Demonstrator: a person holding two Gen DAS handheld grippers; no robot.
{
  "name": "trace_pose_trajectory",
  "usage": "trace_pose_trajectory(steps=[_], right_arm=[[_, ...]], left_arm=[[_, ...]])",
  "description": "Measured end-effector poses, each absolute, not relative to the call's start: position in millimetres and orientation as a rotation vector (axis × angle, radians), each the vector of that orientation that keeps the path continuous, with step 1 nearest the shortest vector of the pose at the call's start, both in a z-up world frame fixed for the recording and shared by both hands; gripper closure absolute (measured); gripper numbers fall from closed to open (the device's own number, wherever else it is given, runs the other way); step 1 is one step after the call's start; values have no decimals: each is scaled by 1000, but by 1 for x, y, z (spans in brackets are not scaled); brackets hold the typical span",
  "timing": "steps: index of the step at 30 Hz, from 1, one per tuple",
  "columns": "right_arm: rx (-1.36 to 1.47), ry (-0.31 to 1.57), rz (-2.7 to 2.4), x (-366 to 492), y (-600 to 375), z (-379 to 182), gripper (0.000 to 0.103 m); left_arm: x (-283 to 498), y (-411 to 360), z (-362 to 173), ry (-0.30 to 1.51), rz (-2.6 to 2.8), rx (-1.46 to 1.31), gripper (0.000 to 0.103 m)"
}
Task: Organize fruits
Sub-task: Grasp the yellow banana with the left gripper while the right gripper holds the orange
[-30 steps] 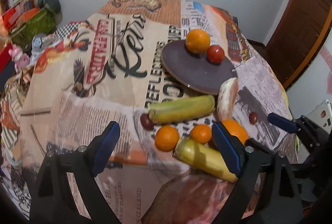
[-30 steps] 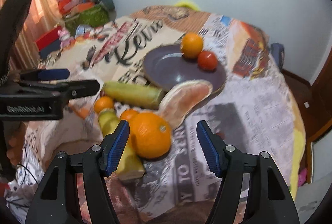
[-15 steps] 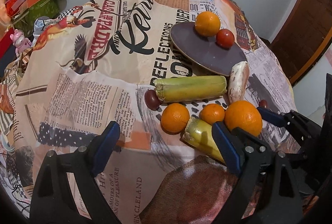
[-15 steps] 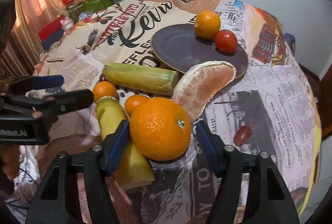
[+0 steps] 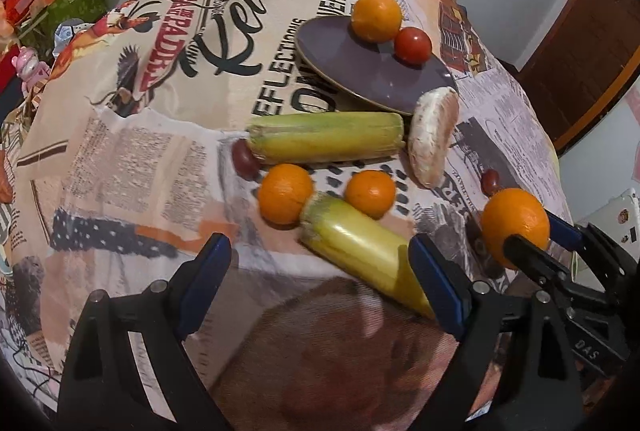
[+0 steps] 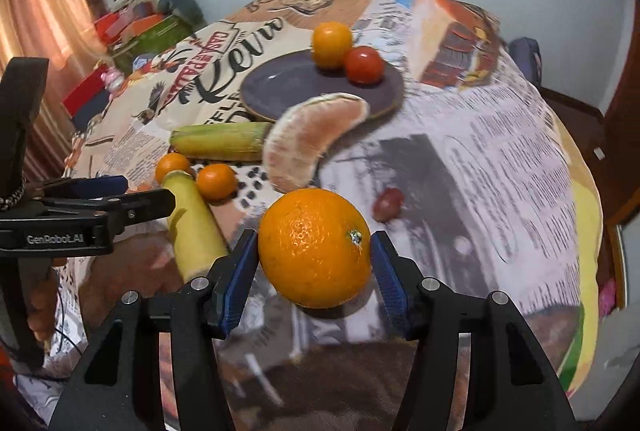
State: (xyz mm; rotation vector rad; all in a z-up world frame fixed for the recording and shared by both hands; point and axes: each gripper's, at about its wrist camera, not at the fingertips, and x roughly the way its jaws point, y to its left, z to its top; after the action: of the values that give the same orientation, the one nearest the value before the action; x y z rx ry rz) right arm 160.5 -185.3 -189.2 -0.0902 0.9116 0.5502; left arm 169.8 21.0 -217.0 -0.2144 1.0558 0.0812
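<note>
My right gripper (image 6: 314, 271) is shut on a large orange (image 6: 315, 248) and holds it above the table; it also shows in the left wrist view (image 5: 515, 223). A purple plate (image 6: 280, 87) carries an orange (image 6: 332, 44) and a tomato (image 6: 364, 65). A peeled citrus segment (image 6: 312, 139) leans on the plate's near rim. Two corn cobs (image 5: 326, 137) (image 5: 360, 251), two small oranges (image 5: 285, 193) (image 5: 370, 193) and two grapes (image 5: 244, 159) (image 5: 490, 181) lie on the cloth. My left gripper (image 5: 320, 271) is open and empty, near the closer corn cob.
A printed cloth (image 5: 140, 151) covers the round table. Toys and boxes (image 5: 48, 7) are piled at the far left. A wooden door (image 5: 580, 51) stands at the right. A white wall lies behind the table.
My right gripper closed on the large orange and lifted it off the cloth, drawing it back to the right. My left gripper stayed open and shifted only slightly.
</note>
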Motion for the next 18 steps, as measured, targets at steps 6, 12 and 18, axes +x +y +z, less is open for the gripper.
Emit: trace_pose_trajectory(steps=[6, 12, 18], right_arm=[[-38, 937, 546, 160, -202, -200, 49], [-36, 931, 566, 157, -206, -202, 49], [5, 940, 576, 157, -213, -203, 49]], left_arm=[[179, 1, -231, 1097, 75, -234, 8], [188, -14, -244, 1128, 76, -246, 6], [180, -11, -240, 1083, 48, -237, 28]])
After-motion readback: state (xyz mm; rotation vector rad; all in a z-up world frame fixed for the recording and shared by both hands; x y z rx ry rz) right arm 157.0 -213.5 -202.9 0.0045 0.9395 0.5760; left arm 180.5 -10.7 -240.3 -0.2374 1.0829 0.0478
